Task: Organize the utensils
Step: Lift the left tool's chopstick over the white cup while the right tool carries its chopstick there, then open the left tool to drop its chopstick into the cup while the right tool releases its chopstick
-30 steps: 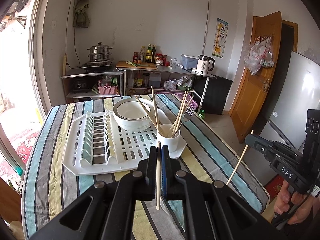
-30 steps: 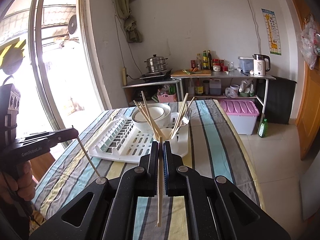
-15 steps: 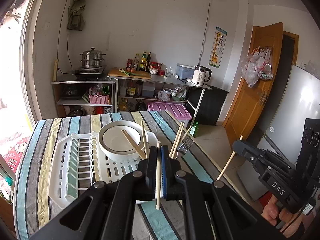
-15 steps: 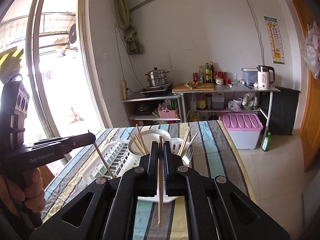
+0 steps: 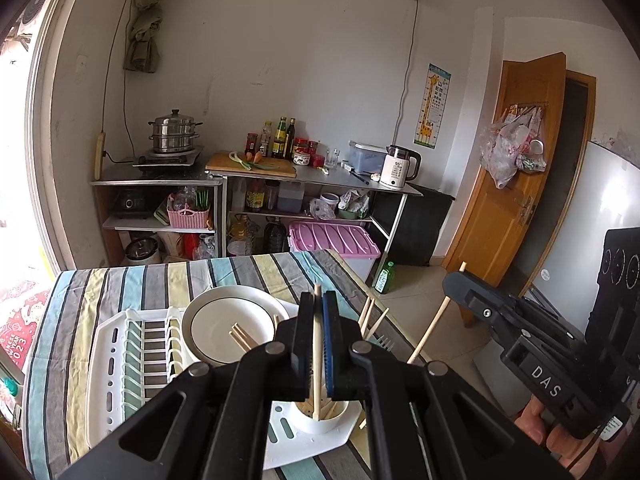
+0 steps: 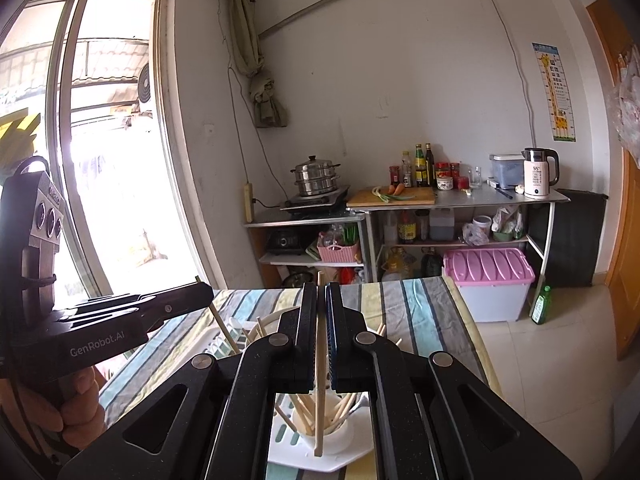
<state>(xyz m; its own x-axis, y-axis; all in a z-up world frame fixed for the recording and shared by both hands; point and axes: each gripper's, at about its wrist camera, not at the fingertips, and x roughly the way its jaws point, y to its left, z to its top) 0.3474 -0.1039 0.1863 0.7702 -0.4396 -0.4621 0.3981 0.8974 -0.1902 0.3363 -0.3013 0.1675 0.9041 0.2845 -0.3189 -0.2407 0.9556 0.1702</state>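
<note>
Left view alone shows the fridge; right view, the window. Each hand-held gripper, left and right, pinches a chopstick near vertical above, probably, the white cup low-centre on the desk.

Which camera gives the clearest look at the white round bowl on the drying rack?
Left wrist view: the white round bowl shows most of its rim and inside. The right wrist view shows only a sliver of rim behind the gripper.
</note>
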